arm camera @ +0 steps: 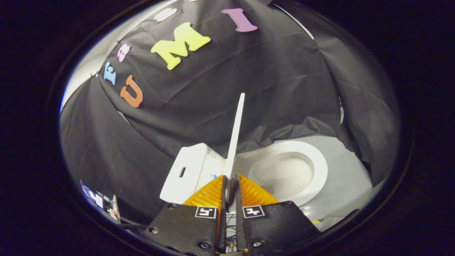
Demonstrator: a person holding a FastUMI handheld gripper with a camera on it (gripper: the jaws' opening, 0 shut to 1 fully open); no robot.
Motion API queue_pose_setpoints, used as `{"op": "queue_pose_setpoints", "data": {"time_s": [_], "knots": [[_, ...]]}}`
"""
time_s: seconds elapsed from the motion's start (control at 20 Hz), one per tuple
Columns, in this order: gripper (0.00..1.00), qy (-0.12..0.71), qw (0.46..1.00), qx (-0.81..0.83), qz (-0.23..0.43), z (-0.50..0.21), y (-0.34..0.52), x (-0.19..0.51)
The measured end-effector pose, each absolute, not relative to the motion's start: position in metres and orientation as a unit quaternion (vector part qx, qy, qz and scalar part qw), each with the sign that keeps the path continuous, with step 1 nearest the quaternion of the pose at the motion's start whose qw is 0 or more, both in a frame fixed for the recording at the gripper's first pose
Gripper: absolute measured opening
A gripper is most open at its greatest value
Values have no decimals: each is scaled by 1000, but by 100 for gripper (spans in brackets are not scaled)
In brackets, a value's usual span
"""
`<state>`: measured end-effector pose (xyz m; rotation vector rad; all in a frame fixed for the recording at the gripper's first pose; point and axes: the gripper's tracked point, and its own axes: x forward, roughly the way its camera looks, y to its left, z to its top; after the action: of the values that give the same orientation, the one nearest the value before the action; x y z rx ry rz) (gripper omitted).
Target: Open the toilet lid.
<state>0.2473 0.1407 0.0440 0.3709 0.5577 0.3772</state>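
Furthest left, against the black cloth wall (106,149), some small clutter (99,202) sits low beside the gripper body; it is too small to identify. Next comes the white toilet tank (192,170), its flat top carrying 1 dark slot, standing just ahead of the left finger.

In the middle, the toilet lid (236,131) is seen edge-on as a thin white slab, raised close to upright and leaning slightly toward the tank. Its lower edge runs down into the narrow gap of the gripper (231,186), whose 2 fingers (209,193) are nearly together and appear to pinch the lid's rim between them; the actual contact is hidden, so this is a judgement.

To the right lies the exposed toilet seat (320,167), a white ring around the open bowl (284,174), resting on the pale floor (352,177).

The lid looks almost fully opened. To finish well, carry it on along its hinge arc toward the tank, keeping the fingers aligned with the slab so it does not twist, and release only once it rests back; letting go while it stands near vertical risks it falling onto the seat.
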Motion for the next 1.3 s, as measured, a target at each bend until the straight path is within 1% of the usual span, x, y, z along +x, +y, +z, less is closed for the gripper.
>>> {"op": "queue_pose_setpoints", "data": {"time_s": [0.2,1.3], "knots": [[17,269,932,154,186,55,168,245],[17,258,942,6,213,88,314,225]]}}
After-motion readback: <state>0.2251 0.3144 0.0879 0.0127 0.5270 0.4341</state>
